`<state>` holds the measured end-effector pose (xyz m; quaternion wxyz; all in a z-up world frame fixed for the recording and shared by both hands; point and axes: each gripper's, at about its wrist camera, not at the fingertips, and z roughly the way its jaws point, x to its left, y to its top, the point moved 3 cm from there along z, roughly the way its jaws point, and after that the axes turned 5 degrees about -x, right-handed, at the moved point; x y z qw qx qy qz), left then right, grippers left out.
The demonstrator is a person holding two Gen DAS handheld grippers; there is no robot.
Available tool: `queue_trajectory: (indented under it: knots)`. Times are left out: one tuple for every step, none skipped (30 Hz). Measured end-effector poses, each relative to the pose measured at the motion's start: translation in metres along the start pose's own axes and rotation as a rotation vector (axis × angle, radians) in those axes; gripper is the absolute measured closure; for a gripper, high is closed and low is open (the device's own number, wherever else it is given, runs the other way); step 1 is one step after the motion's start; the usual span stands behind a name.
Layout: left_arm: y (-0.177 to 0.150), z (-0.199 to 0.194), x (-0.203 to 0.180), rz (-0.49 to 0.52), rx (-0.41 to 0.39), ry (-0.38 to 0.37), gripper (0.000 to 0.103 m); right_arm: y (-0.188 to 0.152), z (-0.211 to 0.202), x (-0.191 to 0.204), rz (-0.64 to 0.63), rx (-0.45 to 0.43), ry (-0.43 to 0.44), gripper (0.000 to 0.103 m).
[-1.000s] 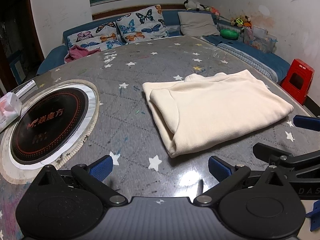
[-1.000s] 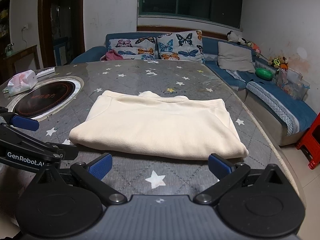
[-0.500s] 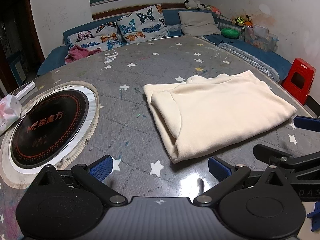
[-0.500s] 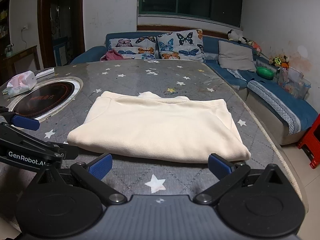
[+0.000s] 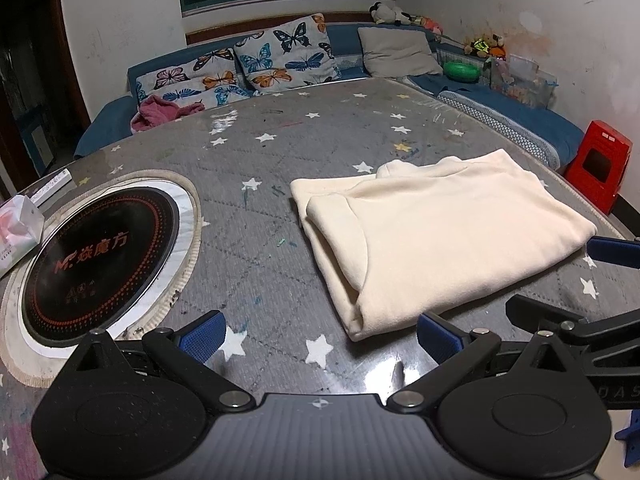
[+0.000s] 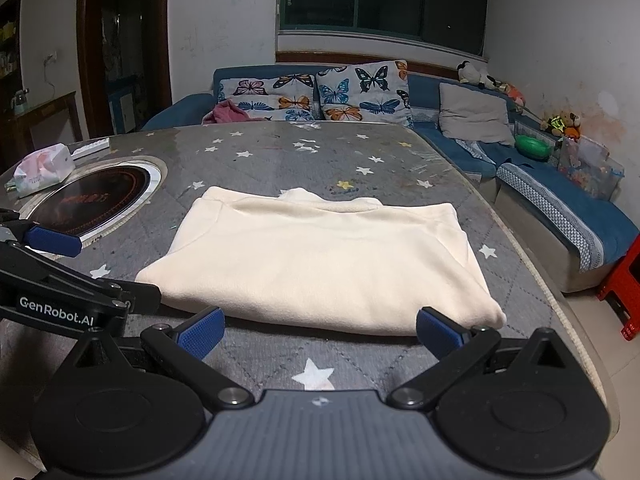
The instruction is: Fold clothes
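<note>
A cream garment (image 5: 436, 236) lies folded into a flat rectangle on the grey star-patterned table (image 5: 264, 240); it also shows in the right wrist view (image 6: 320, 260). My left gripper (image 5: 320, 338) is open and empty, just short of the garment's near left corner. My right gripper (image 6: 320, 332) is open and empty, just short of the garment's near folded edge. Each gripper shows at the edge of the other's view.
A round black induction cooktop (image 5: 100, 252) is set in the table at the left, with a tissue pack (image 5: 18, 228) beside it. A blue sofa with butterfly cushions (image 5: 280, 60) runs behind the table. A red stool (image 5: 600, 168) stands on the right.
Both grippers have drawn back slightly from the garment and stayed open. The garment has not moved.
</note>
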<state>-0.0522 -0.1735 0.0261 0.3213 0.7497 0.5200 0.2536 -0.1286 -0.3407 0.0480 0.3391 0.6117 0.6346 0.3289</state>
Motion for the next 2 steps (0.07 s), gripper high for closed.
queue_trajectory:
  knots:
    - [0.0002, 0.0003, 0.0002, 0.0, 0.001, -0.001, 0.0, 0.0002, 0.0, 0.0002, -0.001, -0.001, 0.0, 0.0]
    - [0.0003, 0.0007, 0.0003, 0.001, 0.002, -0.001, 0.0, 0.0004, 0.0, 0.0004, -0.001, -0.001, 0.0, 0.0]
